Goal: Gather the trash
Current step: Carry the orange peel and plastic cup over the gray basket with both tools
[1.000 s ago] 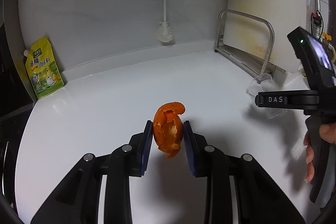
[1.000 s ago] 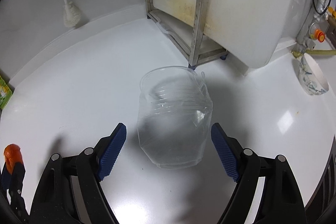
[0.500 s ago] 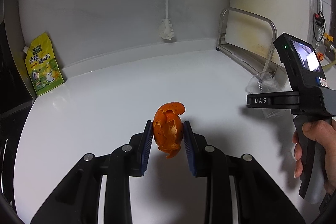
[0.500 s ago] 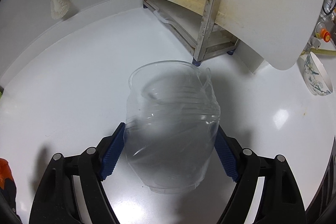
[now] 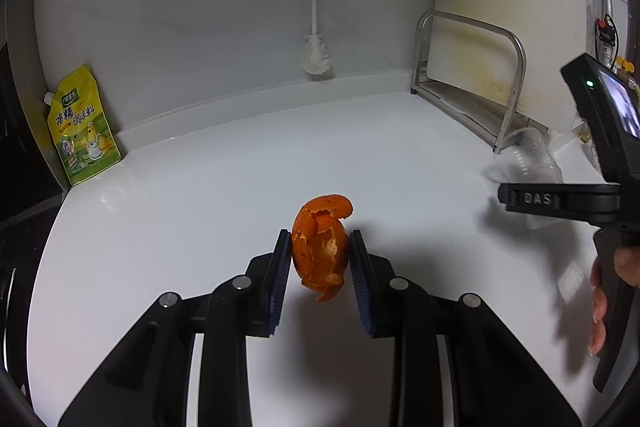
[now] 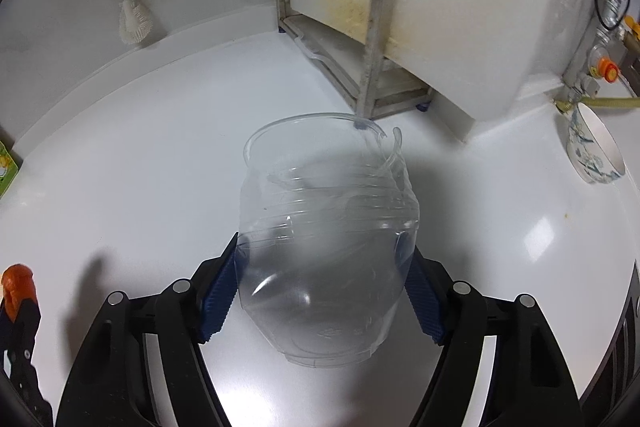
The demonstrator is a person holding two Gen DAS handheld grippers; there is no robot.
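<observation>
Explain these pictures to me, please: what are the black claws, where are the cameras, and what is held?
No robot here: a person holds a hand-operated gripper in each hand, with a wide-angle camera on each looking along its fingers. The left camera shows the left gripper shut on an orange peel, lifted above the white counter. The right gripper has just been closing around a crumpled clear cup lying on the counter; its pads now touch the cup's sides. Also there: a yellow pouch, a brush, a metal rack and a bowl.
</observation>
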